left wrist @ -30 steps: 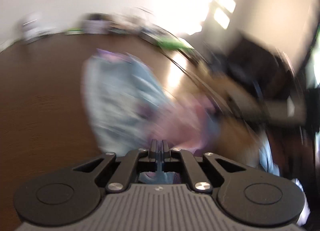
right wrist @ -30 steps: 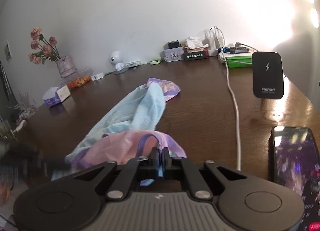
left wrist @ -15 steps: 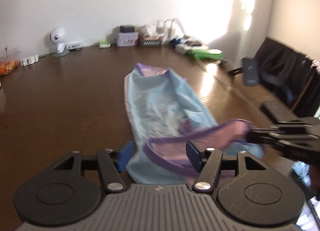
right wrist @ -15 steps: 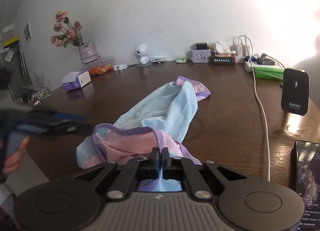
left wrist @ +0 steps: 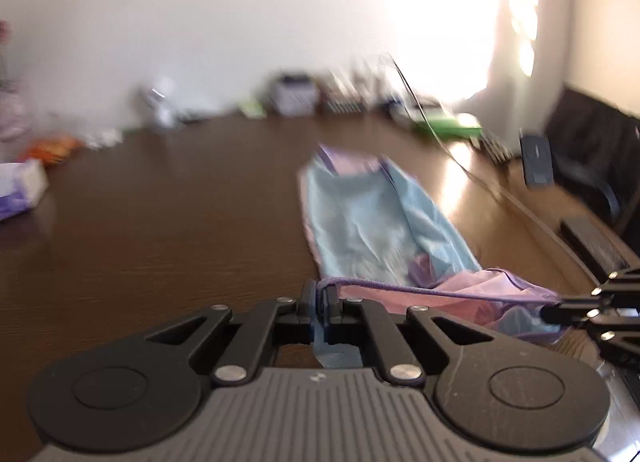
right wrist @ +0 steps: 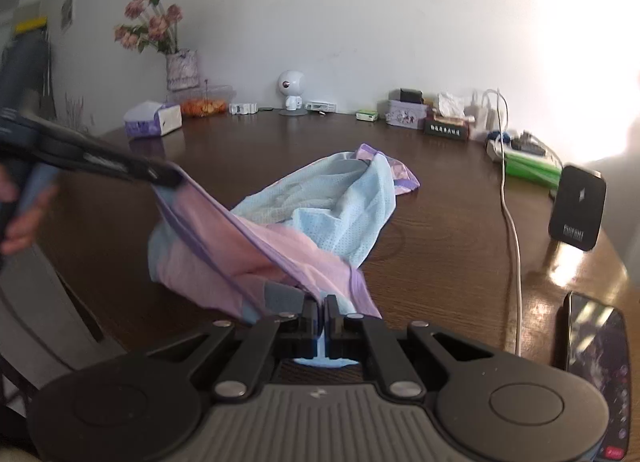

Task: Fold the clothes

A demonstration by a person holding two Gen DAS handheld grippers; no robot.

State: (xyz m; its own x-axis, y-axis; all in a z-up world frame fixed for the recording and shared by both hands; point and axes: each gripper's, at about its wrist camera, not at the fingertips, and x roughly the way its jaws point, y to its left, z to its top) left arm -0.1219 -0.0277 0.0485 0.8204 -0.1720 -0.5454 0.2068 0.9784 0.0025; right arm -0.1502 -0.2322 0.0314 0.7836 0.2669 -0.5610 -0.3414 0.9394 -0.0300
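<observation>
**Q:** Fabric in the tongs: state the grip.

**A:** Left gripper (left wrist: 319, 294): jaws just closed, now clamped together on the purple binding (left wrist: 440, 293). Right gripper (right wrist: 323, 308): jaws pressed together on the same garment (right wrist: 340, 202), with pale blue cloth showing below the pads. Binding drawn taut from one gripper to the other.

**Q:** Location of the garment?

**A:** Near end raised, hanging from both grippers. Far end lying on the dark wooden table (right wrist: 440, 262), well apart from the white cable (right wrist: 514, 246) and the phone (right wrist: 596, 346) at the right.

**Q:** Expected handling?

**A:** Judged light, soft and limp, with no stiffness to hold a crease unaided.
- Expect sagging between the two grip points and some stretch in the mesh.
- Not fragile, but probably prone to bunching.
- Take hold on the bound edge, near the corners, where the layers look thickest and least likely to slip out.
- Avoid pinching a single layer mid-panel.
- Keep the tension even on both sides, otherwise likely to skew on laying down.

**Q:** Appearance?

**A:** Light blue perforated mesh for the main body. Pink panels at the near and far ends, purple binding along the edges. Crumpled and partly doubled over itself along its length, so not yet squared into a fold. Kind of garment not determinable from either wrist view.
</observation>
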